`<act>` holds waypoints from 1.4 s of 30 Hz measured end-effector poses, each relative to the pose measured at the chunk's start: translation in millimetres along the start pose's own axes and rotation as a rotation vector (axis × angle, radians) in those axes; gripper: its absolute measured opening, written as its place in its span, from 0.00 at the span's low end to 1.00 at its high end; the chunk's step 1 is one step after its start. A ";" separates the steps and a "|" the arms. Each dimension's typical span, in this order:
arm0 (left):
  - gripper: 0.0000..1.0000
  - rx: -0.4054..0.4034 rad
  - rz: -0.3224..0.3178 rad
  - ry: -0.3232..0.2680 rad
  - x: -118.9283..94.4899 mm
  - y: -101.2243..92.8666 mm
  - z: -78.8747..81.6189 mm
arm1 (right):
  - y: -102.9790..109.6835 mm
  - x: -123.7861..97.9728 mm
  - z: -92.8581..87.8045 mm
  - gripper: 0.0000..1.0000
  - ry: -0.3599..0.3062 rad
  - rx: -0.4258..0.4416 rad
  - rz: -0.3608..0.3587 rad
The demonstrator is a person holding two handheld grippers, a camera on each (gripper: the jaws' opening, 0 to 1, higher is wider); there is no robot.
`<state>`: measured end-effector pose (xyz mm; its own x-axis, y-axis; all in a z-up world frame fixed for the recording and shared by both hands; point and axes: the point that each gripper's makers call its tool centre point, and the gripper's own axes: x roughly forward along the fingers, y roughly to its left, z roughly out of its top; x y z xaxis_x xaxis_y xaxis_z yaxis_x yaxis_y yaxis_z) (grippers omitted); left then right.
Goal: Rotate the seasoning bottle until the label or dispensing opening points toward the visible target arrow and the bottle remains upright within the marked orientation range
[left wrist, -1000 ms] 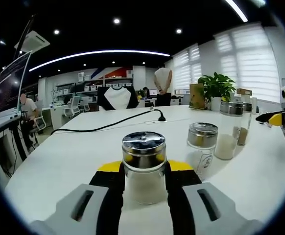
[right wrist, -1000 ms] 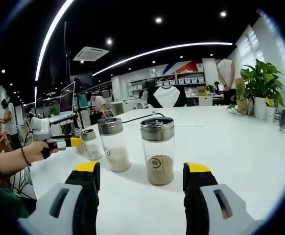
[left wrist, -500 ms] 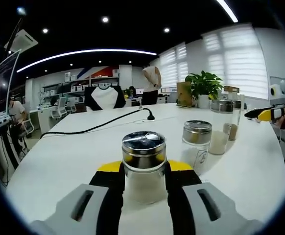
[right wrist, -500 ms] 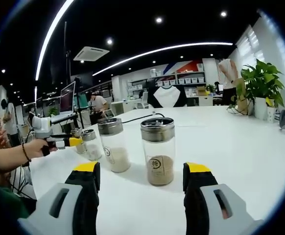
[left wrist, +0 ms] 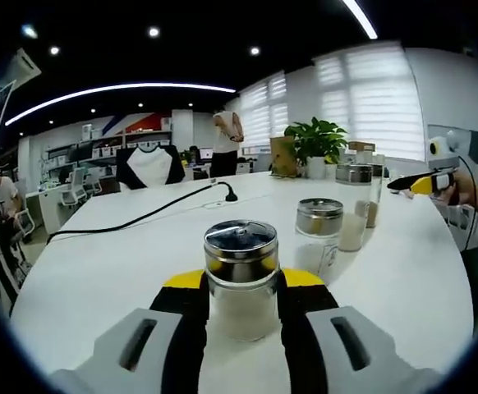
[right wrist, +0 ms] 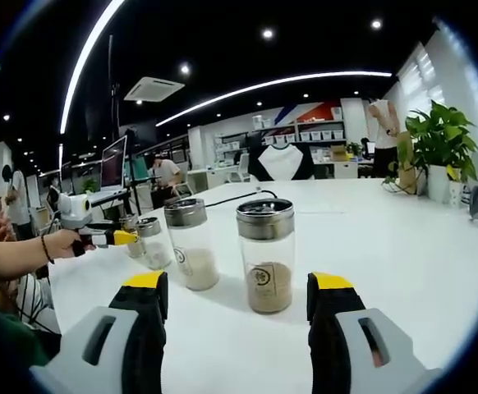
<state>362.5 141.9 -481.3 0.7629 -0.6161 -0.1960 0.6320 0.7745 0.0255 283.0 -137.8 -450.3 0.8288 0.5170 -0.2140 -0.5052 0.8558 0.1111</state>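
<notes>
A seasoning bottle with white contents is gripped between the left gripper fingers, upright on the tabletop. If it is twisted too fast, it could be tipped or slid in the grip; no target arrow can be made out, so the turn could be overshot. The right gripper fingers are spread wide and hold nothing, a brown-filled bottle standing just beyond them. Four bottles are counted, two grippers, one cable, one potted plant.
</notes>
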 end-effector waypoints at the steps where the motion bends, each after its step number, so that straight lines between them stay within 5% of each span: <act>1: 0.34 0.002 -0.008 0.000 0.1 -0.3 0.0 | -0.6 -0.2 -0.2 0.70 0.002 -0.008 -0.004; 24: 0.34 0.063 -0.230 0.037 1.5 -0.3 -1.9 | -1.3 0.8 -3.4 0.70 0.015 -0.002 -0.006; 37: 0.35 0.059 -0.225 0.048 1.4 -1.1 -1.8 | -2.4 1.4 -3.8 0.70 0.021 -0.004 -0.010; 42: 0.48 -0.010 -0.181 0.010 -7.6 2.5 5.2 | -3.3 1.0 -1.8 0.70 0.015 -0.005 -0.014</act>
<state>359.0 147.8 -474.7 0.6355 -0.7439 -0.2066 0.7573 0.6527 -0.0208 285.0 -140.1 -452.6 0.8323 0.5043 -0.2302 -0.4944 0.8631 0.1034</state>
